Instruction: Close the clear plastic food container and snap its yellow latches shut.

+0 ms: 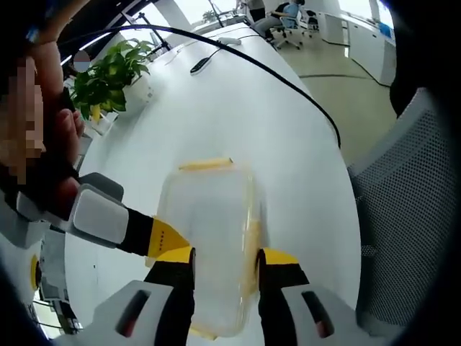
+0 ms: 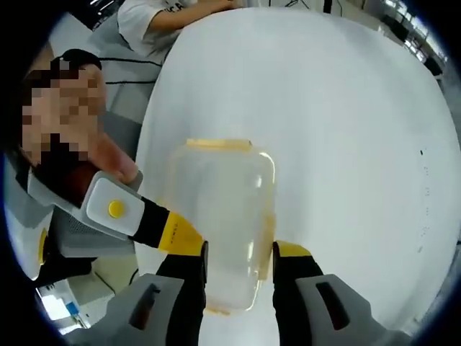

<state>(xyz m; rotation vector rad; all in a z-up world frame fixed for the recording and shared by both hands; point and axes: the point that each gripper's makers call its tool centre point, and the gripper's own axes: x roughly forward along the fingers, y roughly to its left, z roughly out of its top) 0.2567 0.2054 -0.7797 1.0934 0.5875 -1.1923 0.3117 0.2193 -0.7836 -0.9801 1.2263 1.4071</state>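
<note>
The clear plastic food container point(image 1: 209, 231) lies on the white table point(image 1: 288, 144) with its lid resting on top. Yellow latches point(image 1: 206, 164) show at its far end and along its right side. My left gripper point(image 1: 227, 263) hangs open just above the container's near end, one jaw over each side. In the right gripper view the same container point(image 2: 223, 216) lies lengthwise under my open right gripper point(image 2: 240, 259), with a yellow latch point(image 2: 218, 144) at its far end. Each view has the other gripper point(image 1: 97, 213) point(image 2: 112, 205) reaching in from the left, its yellow-black finger at the container's left side.
A potted plant point(image 1: 108, 79) stands at the table's far left, with a black cable point(image 1: 252, 61) and a small dark device point(image 1: 202, 65) beyond the container. A grey mesh chair point(image 1: 410, 216) is at the right. A person in white point(image 2: 166, 18) sits at the table's far edge.
</note>
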